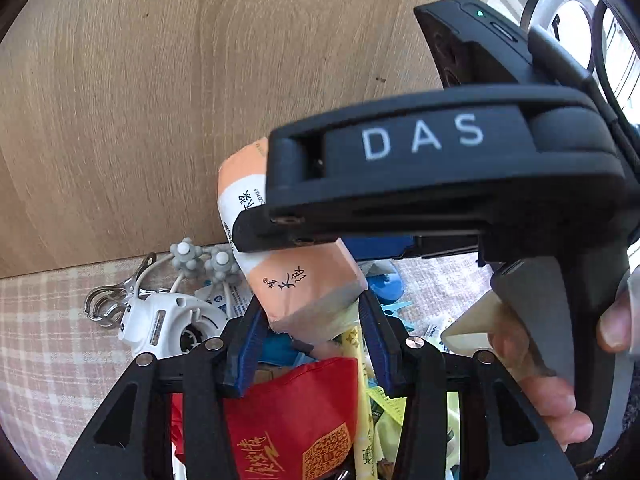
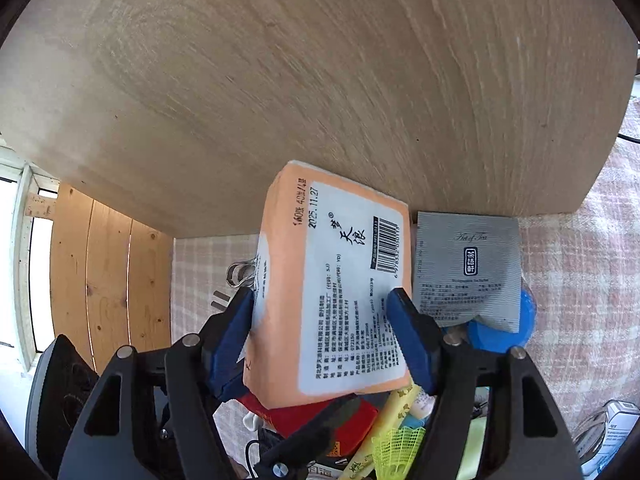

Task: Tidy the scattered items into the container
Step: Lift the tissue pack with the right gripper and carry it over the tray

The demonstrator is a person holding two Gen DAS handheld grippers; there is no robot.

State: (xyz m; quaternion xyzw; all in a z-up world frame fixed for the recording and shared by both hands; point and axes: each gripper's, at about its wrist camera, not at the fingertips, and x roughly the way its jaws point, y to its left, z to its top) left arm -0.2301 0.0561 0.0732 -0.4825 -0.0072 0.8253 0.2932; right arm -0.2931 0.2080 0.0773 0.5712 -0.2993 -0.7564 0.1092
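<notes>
The soft, light tissue pack (image 2: 332, 280) stands tilted over the pile, both tools clamping it: right tool (image 2: 320, 320) mid-body, left tool (image 1: 312, 320) at its lower end. Squeeze gently; the wrapper is slippery.

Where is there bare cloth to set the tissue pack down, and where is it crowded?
Bare checked cloth lies left of the key rings, and more right of the grey sachet. It is crowded beneath the tissue pack: red packet, yellow wrappers and white gadget.
</notes>
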